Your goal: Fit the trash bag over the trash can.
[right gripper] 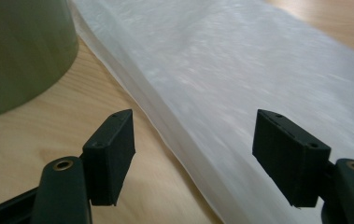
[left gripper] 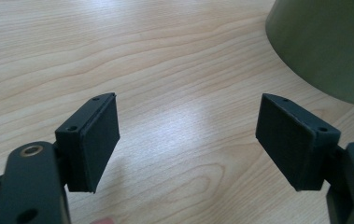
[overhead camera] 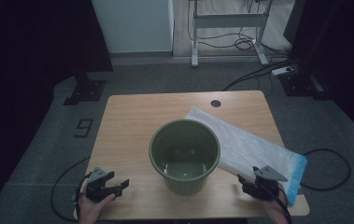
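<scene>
While both grippers stand released, right gripper (overhead camera: 248, 183) hovers over the white plastic bag (overhead camera: 244, 144) lying along the tabletop's right edge, near end overhanging the front right corner. Risk: thin film slips from the pads or drags against the green bin (overhead camera: 184, 154) mid-table. Left gripper (overhead camera: 117, 185) idles at the front left. Light wood tabletop (overhead camera: 128, 121), grey carpet, dim room.
</scene>
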`<state>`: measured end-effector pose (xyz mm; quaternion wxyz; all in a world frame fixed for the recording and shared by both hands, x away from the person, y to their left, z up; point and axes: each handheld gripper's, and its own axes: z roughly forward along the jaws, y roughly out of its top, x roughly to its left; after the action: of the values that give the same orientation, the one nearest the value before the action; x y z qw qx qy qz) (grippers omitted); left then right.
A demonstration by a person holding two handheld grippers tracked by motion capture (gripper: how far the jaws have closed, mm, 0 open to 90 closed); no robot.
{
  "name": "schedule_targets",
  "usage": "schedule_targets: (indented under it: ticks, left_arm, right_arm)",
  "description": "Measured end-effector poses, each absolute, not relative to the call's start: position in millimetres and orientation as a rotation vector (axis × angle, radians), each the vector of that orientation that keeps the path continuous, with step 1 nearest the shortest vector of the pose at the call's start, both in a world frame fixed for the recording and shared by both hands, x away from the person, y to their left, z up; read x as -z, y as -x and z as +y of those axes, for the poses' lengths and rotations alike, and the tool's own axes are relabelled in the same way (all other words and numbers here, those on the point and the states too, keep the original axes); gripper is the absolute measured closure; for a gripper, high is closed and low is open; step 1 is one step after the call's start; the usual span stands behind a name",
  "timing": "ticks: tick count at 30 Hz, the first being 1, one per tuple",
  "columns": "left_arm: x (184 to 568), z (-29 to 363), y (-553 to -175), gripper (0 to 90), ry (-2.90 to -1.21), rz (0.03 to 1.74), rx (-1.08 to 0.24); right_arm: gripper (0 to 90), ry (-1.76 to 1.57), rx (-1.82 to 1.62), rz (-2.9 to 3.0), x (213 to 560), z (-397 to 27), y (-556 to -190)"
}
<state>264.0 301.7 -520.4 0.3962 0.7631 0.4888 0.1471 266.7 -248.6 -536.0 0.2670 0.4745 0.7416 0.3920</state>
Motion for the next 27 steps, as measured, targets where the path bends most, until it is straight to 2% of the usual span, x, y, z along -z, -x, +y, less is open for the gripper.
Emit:
schedule_targets:
  ticks: [2, 10, 14, 16, 18, 22, 23, 27]
  left_arm:
    - [521, 304, -264, 21.3, -1.926, 1.246, -0.37]
    - [523, 301, -261, 21.1, -1.953, 1.246, -0.381]
    - [523, 301, -259, 20.6, -1.962, 1.233, -0.385]
    - [522, 301, -258, 20.0, -1.969, 1.213, -0.382]
    - [523, 301, -258, 20.0, -1.97, 1.209, -0.381]
    - [523, 299, -258, 20.0, -1.976, 1.205, -0.381]
    - [523, 298, -258, 20.0, -1.977, 1.203, -0.381]
    - [523, 297, -258, 19.4, -1.989, 1.169, -0.378]
  right_arm:
    - [27.4, -1.279, -1.073, 2.053, 540, -234, -286]
    - [26.3, -1.262, -1.044, 2.097, 547, -208, -314]
    - [30.7, -1.232, -1.013, 2.125, 549, -193, -325]
    - [35.9, -1.216, -0.978, 2.139, 551, -186, -329]
    - [37.2, -1.224, -0.982, 2.142, 551, -185, -330]
    - [50.0, -1.264, -0.996, 2.154, 553, -190, -332]
    - [50.0, -1.264, -0.996, 2.154, 553, -190, -332]
    - [70.2, -1.29, -1.011, 2.131, 553, -197, -331]
